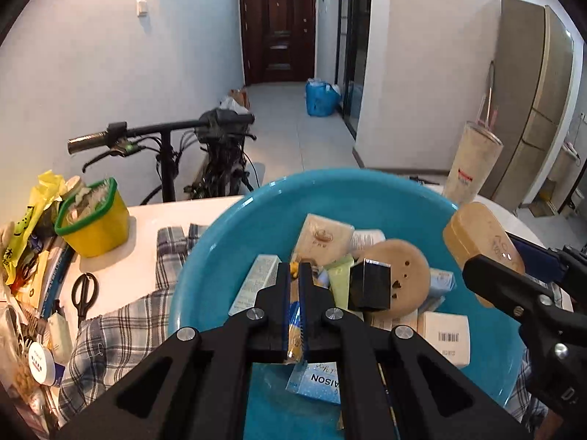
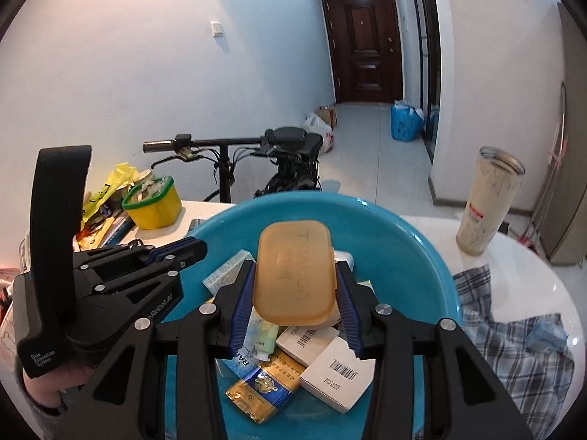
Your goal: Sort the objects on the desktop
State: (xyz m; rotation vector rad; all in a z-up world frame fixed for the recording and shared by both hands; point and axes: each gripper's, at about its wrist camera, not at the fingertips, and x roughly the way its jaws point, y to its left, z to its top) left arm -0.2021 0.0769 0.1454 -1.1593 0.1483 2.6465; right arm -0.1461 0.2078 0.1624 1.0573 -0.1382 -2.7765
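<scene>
Round white tabletop [image 2: 513, 264]: carries everything listed here.

Blue-and-white checked cloth [image 1: 139, 311]: spread on the table under the basin, showing at 9 o'clock of it in your left view and at 3 o'clock in your right view.

Wide turquoise plastic basin [image 1: 227, 242]: centre of both views, directly below both of your grippers. It holds a jumble of small cartons, among them a white box with a barcode label [image 2: 339, 376], a gold-and-blue flat pack [image 2: 264, 388], a round tan perforated disc [image 1: 407, 275] and a glossy black cube [image 1: 370, 284].

Tall cream speckled tumbler [image 2: 488, 201]: standing upright at 2 o'clock of the basin, well apart from it.

Yellow square tub with a green rim [image 1: 93, 220]: at 10 o'clock of the basin, beside a heap of clutter.

Black-handled scissors [image 1: 84, 291]: flat on the table at 9 o'clock, just beside the cloth.

Your right gripper [image 2: 295, 295]: partly spread, blue pads pressed on both long sides of an amber translucent oblong plastic case [image 2: 295, 275], held above the basin contents.

Your left gripper [image 1: 295, 304]: clamped almost fully together on a thin yellow-and-blue packet [image 1: 294, 315], held over the basin.
</scene>
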